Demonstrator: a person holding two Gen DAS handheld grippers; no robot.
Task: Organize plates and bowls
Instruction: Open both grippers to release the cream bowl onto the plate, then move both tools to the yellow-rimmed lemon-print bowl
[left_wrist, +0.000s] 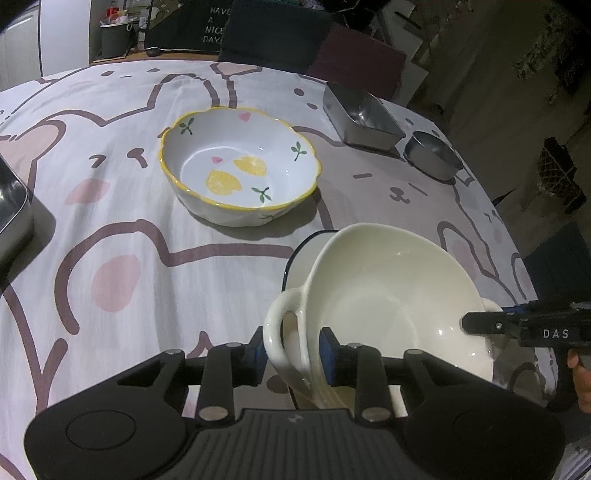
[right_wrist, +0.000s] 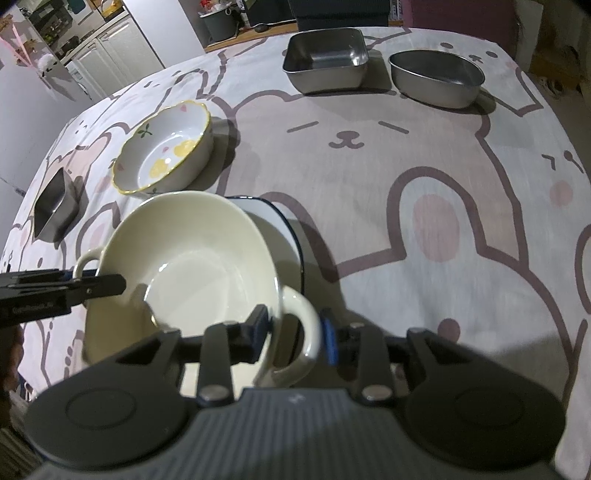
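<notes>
A cream bowl (left_wrist: 388, 295) (right_wrist: 192, 258) with two loop handles sits tilted on a white bowl with a dark blue rim (left_wrist: 297, 254) (right_wrist: 284, 229). My left gripper (left_wrist: 291, 350) is shut on the bowl's left side, one pad outside the handle and the other against the inner wall. My right gripper (right_wrist: 295, 328) grips the opposite handle and wall the same way. Each gripper's finger also shows in the other view, reaching over the rim: the left finger (right_wrist: 107, 284) and the right finger (left_wrist: 480, 323). A white bowl with a yellow rim and lemon print (left_wrist: 240, 166) (right_wrist: 166, 155) stands empty further out.
A square steel container (left_wrist: 362, 114) (right_wrist: 325, 62) and an oval steel dish (left_wrist: 432, 155) (right_wrist: 436, 77) stand at the far side. Another steel container (left_wrist: 11, 206) (right_wrist: 55, 206) sits at the left edge. A bunny-print cloth (right_wrist: 443, 184) covers the table; chairs stand behind it.
</notes>
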